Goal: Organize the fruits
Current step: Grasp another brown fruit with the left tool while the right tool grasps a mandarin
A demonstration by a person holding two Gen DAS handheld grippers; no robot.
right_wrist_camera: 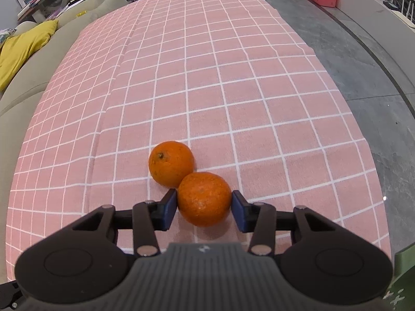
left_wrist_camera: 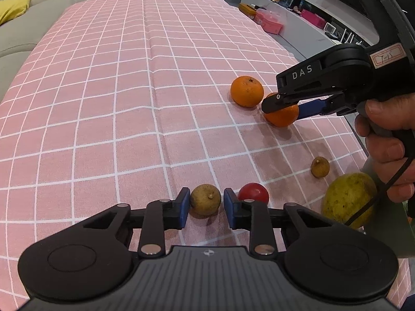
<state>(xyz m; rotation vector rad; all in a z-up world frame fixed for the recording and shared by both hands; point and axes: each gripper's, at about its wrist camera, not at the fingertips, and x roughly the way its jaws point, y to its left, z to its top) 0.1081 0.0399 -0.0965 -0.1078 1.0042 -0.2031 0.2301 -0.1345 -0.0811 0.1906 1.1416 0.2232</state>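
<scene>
On the pink checked tablecloth (left_wrist_camera: 129,103), my left gripper (left_wrist_camera: 205,200) is shut on a small brown round fruit (left_wrist_camera: 205,204), with a blue pad against each side. My right gripper (right_wrist_camera: 204,203) is shut on an orange (right_wrist_camera: 204,197) that rests on the cloth. In the left wrist view the right gripper (left_wrist_camera: 282,108) comes in from the right over that orange (left_wrist_camera: 282,116). A second orange (right_wrist_camera: 171,163) (left_wrist_camera: 247,91) touches the held one on its far left side.
A red fruit (left_wrist_camera: 255,193) lies just right of my left gripper. Another small brown fruit (left_wrist_camera: 320,167) and a large yellow-green fruit (left_wrist_camera: 347,199) lie near the person's hand (left_wrist_camera: 384,155). A sofa (right_wrist_camera: 23,98) borders the table's left edge, grey floor (right_wrist_camera: 363,77) its right.
</scene>
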